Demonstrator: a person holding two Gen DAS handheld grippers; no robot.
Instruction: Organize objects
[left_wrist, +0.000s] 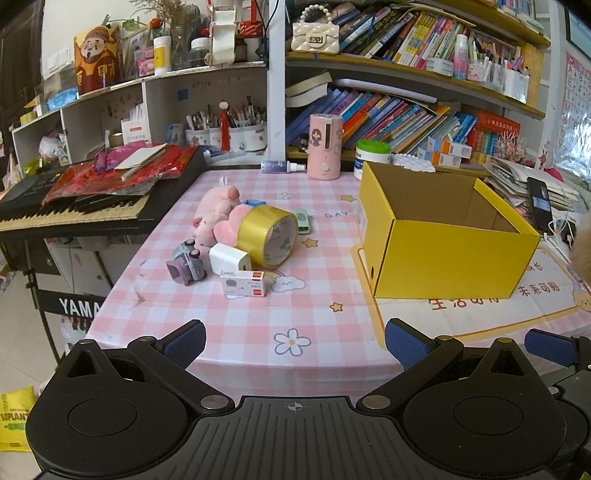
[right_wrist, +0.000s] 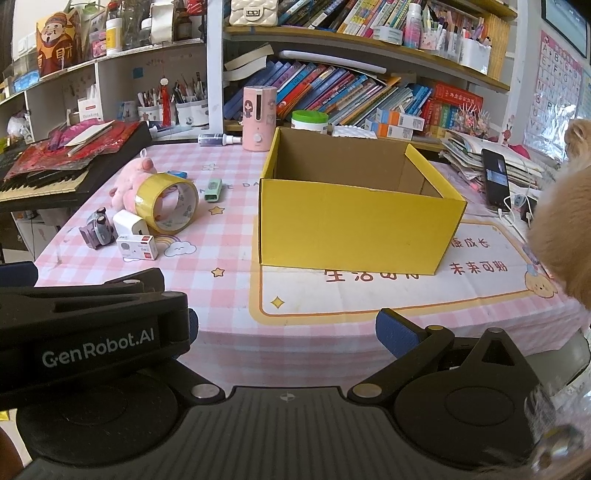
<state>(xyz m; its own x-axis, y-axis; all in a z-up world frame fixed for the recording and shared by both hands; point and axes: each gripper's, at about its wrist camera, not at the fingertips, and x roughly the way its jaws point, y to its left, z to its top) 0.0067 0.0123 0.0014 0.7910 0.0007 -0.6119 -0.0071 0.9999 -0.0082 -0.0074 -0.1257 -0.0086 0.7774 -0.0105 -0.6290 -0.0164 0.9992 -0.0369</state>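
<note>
An open, empty yellow cardboard box stands on the pink checked tablecloth. To its left lies a cluster: a pink plush, a gold tape roll leaning on it, a purple toy car, a white charger, a small white-and-red box, a green clip-like item and a blue item. My left gripper hovers open at the near table edge. My right gripper is open beside it, with nothing held.
A Yamaha keyboard piled with red papers borders the table's left. A pink humidifier, spray bottle and green-lidded tub stand at the back before bookshelves. A phone and a furry animal are at the right.
</note>
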